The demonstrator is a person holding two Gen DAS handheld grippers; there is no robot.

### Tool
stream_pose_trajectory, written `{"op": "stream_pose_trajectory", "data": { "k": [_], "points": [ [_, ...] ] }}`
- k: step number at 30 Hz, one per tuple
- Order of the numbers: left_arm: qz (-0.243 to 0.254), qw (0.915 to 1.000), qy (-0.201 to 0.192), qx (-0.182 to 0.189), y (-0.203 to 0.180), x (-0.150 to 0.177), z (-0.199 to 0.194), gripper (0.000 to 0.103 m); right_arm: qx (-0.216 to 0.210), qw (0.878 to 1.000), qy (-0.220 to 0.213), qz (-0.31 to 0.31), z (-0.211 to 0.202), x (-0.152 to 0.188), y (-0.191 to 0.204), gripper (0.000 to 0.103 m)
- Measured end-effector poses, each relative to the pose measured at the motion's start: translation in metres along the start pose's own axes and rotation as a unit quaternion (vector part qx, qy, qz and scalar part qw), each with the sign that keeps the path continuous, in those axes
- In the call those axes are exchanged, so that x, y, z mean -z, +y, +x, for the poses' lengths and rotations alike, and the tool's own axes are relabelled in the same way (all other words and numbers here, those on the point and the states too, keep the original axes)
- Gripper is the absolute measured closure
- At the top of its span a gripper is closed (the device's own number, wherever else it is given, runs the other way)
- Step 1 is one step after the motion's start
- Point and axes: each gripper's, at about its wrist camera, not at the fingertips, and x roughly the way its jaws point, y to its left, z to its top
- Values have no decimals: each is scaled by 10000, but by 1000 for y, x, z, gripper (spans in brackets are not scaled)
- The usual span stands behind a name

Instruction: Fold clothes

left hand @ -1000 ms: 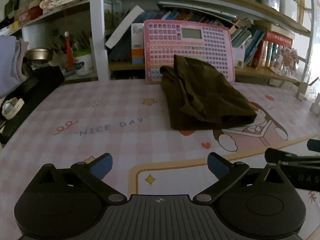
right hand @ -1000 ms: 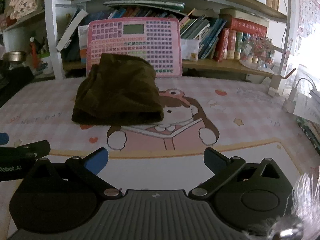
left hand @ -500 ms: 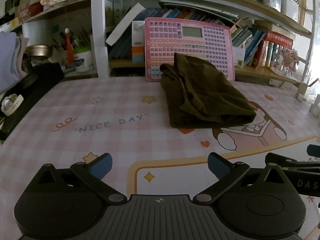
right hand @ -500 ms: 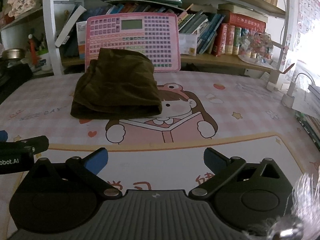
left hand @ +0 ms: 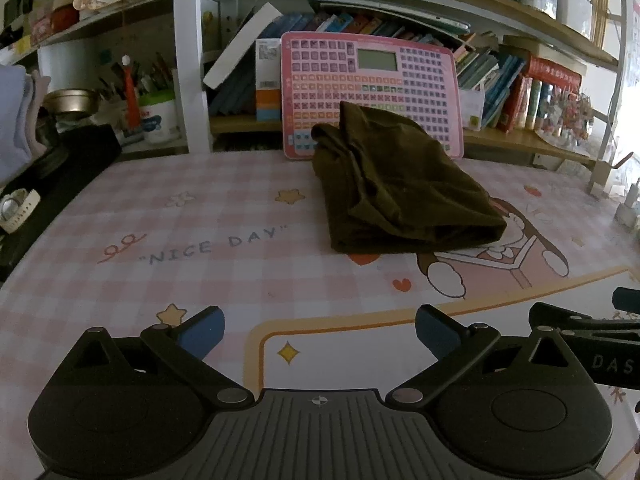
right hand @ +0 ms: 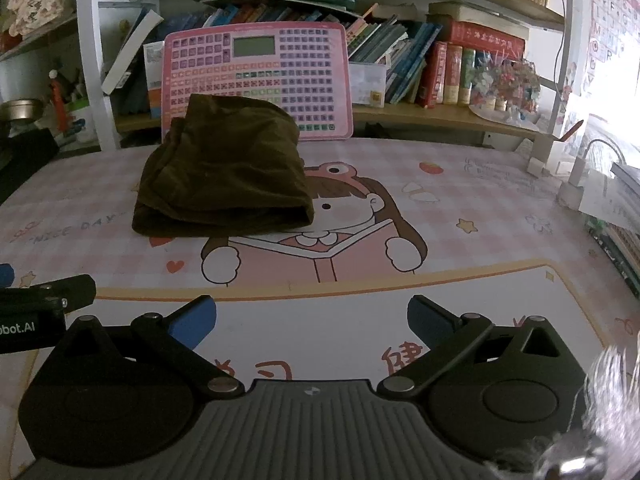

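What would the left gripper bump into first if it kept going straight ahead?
Probably the folded dark brown cloth garment, slightly right of the left gripper and its open jaws. Before it lies only the pink checked cartoon table mat. Depth is hard to judge.

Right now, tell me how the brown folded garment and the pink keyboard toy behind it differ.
The brown garment lies flat on the table mat as a soft, creased bundle; the pink keyboard toy stands nearly upright against the bookshelf, rigid and flat. The garment is one plain dark colour; the toy carries rows of small keys and a grey screen. The garment's far edge covers the toy's lower part. Neither is held by a gripper.
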Motion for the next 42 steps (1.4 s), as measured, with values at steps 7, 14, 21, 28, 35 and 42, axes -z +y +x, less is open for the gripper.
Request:
{"op": "stream_pose_trajectory", "data": {
  "k": [7, 14, 21, 28, 35, 42],
  "points": [
    [-25, 10000, 24, -22, 1, 0, 2, 0, -15, 10000, 36, -12, 3, -1, 1, 0],
    [-33, 10000, 33, -49, 3, 0, 3, 0, -1, 10000, 33, -25, 4, -1, 2, 0],
    [-19, 10000, 37, -30, 4, 2, 2, 0, -2, 10000, 73, -15, 5, 0, 2, 0],
    [-25, 10000, 17, -24, 5, 1, 2, 0, -3, 10000, 95, -17, 6, 0, 2, 0],
    [-27, 10000, 57, -46, 5, 1, 4, 0, -8, 9999, 135, -4, 7, 0, 2, 0],
    [-45, 9999, 79, -50, 5, 1, 4, 0, -9, 9999, 165, 3, 9, 1, 2, 0]
  ]
}}
